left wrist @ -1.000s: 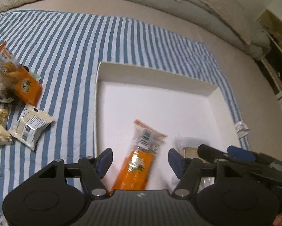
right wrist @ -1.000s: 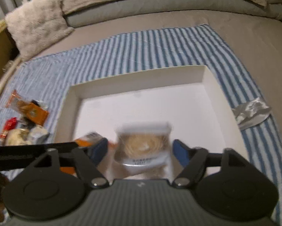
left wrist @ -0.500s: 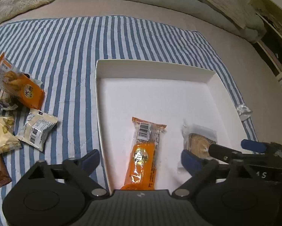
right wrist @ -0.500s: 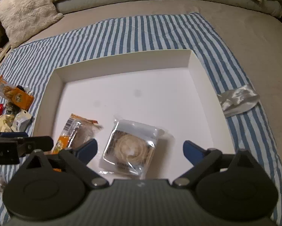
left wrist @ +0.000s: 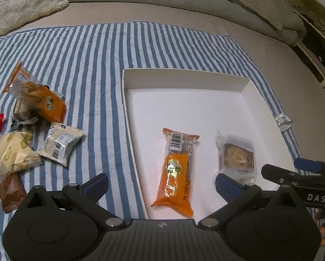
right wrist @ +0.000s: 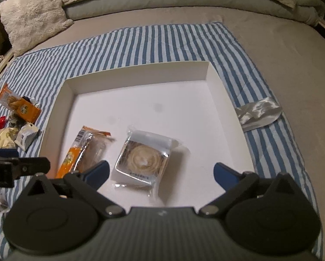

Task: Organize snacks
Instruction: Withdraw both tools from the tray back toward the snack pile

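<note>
Both grippers [left wrist: 161,183] [right wrist: 160,171] spread empty above the white tray [left wrist: 184,77], two snacks in; next, swing toward nine o'clock for the barcode packet [left wrist: 60,144].

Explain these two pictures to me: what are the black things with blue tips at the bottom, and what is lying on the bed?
Those are hand-held grippers, one in each of a person's hands; no robot arm is there. Each carries a camera that looks along its two blue-tipped fingers. One picture comes from the left gripper, the other from the right gripper. Both are open and hold nothing. On a striped cloth sits a white box. In it lie an orange bar and a clear pastry pack. A pile of snacks waits on the cloth left of the box, and a silver wrapper lies to its right.
</note>
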A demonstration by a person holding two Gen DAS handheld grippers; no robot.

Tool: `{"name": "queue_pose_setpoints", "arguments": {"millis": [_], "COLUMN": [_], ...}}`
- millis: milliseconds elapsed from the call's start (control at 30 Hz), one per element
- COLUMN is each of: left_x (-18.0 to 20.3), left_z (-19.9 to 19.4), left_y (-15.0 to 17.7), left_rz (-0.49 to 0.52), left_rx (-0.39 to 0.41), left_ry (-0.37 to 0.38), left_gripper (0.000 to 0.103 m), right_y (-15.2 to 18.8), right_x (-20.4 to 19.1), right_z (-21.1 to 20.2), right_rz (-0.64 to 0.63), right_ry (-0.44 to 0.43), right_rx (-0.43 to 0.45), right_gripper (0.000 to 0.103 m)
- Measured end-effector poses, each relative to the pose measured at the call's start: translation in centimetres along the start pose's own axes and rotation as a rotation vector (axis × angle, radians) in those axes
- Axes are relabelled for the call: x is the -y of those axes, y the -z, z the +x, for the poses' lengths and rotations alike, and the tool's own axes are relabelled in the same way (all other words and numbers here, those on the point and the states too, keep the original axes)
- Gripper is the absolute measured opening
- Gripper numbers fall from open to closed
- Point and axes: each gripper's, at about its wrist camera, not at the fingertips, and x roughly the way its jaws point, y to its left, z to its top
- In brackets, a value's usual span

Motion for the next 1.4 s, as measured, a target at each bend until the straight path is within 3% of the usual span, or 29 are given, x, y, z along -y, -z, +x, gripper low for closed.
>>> {"name": "queue_pose_setpoints", "arguments": {"millis": [533, 967, 1400], "left_x": [-1.4, -5.9, -12.0], "left_z": [-3.0, -5.7, -8.0], "left_y": [0.9, 1.2, 2.0], "left_rz": [0.039, 0.05, -0.005], "left_rx": [0.053, 0.098, 0.127], "left_ry": [-0.032, -0.099, -0.168], "left_gripper": [0.103, 0.103, 0.103], "right_y": [0.8, 0.9, -0.4], "right_x": [-0.7, -3.5, -9.2], "right_z": [-3.4, -3.9, -3.3], "right_rz": [0.033, 0.003, -0.014], "right_ry": [-0.032, -0.045, -0.191], "right_rx": [0.061, 0.085, 0.089], "right_gripper": [0.103, 0.103, 0.103]}}
